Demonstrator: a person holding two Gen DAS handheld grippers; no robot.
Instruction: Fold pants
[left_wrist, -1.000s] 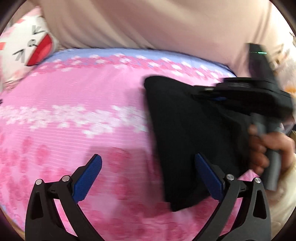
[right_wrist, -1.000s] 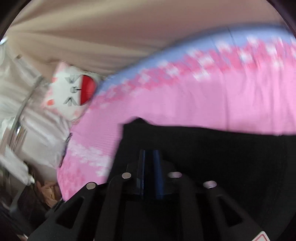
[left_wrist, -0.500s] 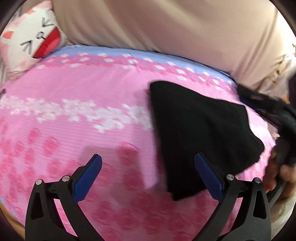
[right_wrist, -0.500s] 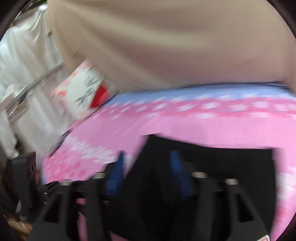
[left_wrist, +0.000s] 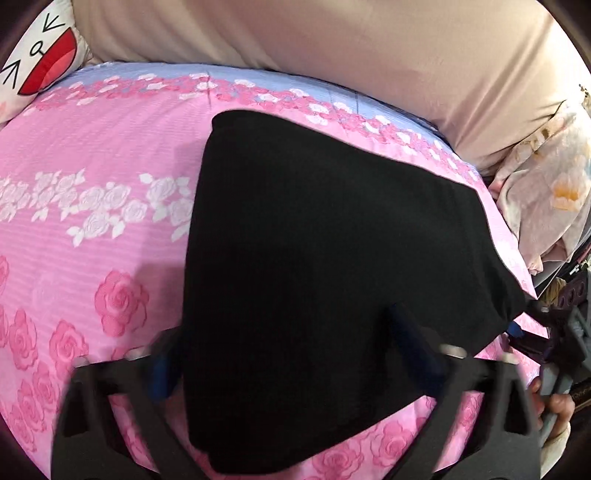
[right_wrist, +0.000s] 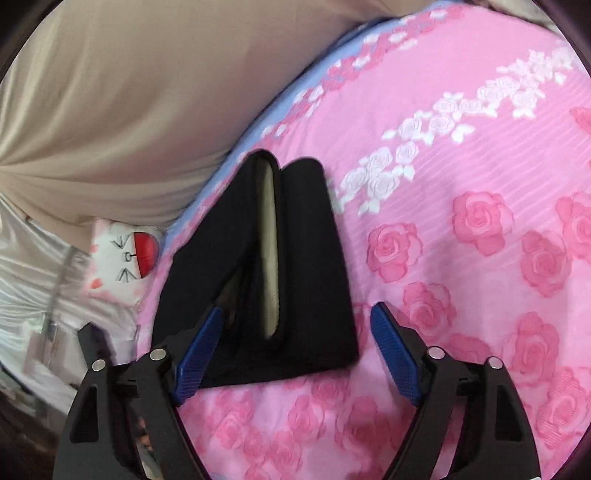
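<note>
The pants (left_wrist: 332, 266), folded into a black pad, lie on a pink rose-printed sheet (left_wrist: 96, 206) near its blue far border. From the left wrist view no seam, waistband or leg end can be made out in the black cloth; its near edge runs down behind the left gripper (left_wrist: 295, 362) and out toward the frame's bottom. That gripper is smeared by motion blur: its jaws have just been closing and stand part open, one blue pad left of the cloth's edge and one over the cloth, and whether either pad touches the fabric cannot be told. At the right edge of this view a hand (left_wrist: 554, 406) and part of the other tool are cut off. The right wrist view is sharper. There the pad's long axis runs away from the camera, narrowing toward the blue border, with its broad end nearest the right gripper (right_wrist: 295, 347). A pale lining strip (right_wrist: 269, 251) shows along a fold opening on that same line. The right gripper's jaws have just been closing too, yet they stand apart, released, with the pad's near end between the blue pads and a clear gap beside the right-hand one. A beige curtain (right_wrist: 110, 110) hides the far side, and a cartoon-face pillow (right_wrist: 125, 258) is half covered by it.
</note>
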